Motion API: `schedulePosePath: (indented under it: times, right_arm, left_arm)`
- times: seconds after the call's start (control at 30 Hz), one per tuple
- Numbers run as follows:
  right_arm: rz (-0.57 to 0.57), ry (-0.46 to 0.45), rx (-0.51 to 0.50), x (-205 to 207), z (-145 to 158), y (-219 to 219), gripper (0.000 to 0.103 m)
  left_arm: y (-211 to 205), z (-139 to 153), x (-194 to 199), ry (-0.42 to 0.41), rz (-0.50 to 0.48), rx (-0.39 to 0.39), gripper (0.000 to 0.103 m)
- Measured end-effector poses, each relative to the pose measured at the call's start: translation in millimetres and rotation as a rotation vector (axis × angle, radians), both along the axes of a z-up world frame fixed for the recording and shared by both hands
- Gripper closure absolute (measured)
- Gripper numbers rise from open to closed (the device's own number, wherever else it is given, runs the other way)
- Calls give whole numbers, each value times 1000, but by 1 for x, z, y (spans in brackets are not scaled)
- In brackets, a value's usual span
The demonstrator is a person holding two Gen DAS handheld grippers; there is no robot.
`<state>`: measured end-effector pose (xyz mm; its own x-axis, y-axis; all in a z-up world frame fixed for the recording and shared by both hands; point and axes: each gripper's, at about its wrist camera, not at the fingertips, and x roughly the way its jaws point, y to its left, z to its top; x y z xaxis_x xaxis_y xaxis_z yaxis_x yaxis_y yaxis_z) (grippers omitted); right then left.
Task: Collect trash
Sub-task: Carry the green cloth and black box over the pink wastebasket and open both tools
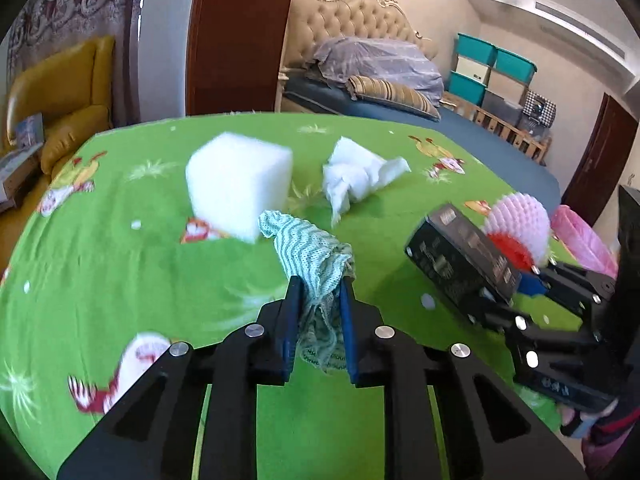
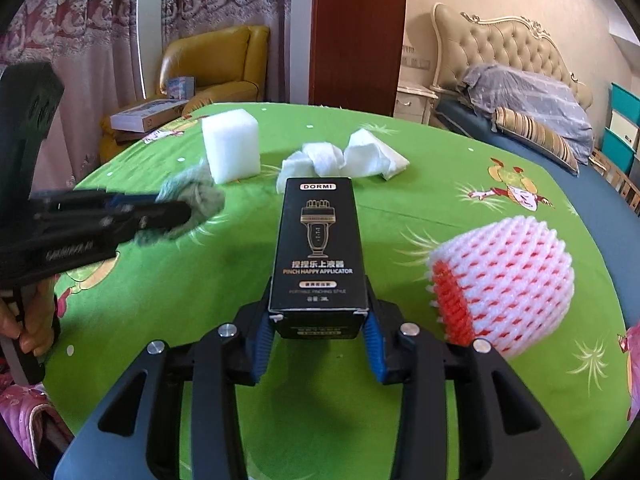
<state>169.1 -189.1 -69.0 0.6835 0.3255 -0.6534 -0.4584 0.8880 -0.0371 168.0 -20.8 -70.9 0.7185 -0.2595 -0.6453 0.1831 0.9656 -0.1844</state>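
My left gripper (image 1: 320,284) is shut on a green-and-white striped cloth (image 1: 310,248) and holds it above the green tablecloth (image 1: 140,264). My right gripper (image 2: 318,312) is shut on a black DORMI box (image 2: 318,248), which also shows in the left wrist view (image 1: 460,252). A white foam block (image 1: 240,184) and crumpled white tissue (image 1: 360,176) lie on the table beyond the cloth. A pink-and-white foam fruit net (image 2: 504,280) lies to the right of the box. The left gripper with the cloth (image 2: 188,200) shows blurred in the right wrist view.
A pink bag (image 1: 584,240) sits at the table's right edge. A yellow armchair (image 2: 216,68) with boxes stands behind the table at the left. A bed (image 1: 380,76) and stacked teal bins (image 1: 492,68) are at the back right.
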Motion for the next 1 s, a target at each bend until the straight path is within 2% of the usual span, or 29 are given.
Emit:
schedulePosePath:
  times: [0.07, 0.17, 0.3, 0.43, 0.8, 1.0]
  right_arm:
    - [0, -20, 13, -3, 3, -2, 65]
    - [-1, -42, 29, -11, 6, -2, 65]
    - [-3, -72, 13, -25, 6, 3, 65]
    - [12, -107, 44, -42, 14, 4, 65]
    - [-8, -185, 84, -82, 32, -10, 65]
    - [-28, -211, 100, -97, 40, -23, 65]
  left_arm:
    - [4, 1, -8, -4, 5, -12, 86]
    - [4, 3, -22, -29, 9, 29, 86]
    - [7, 2, -36, -36, 9, 46, 86]
    - [7, 2, -47, -54, 14, 54, 85]
    - [-13, 22, -76, -194, 4, 107, 85]
    - [-20, 29, -84, -221, -9, 123, 85]
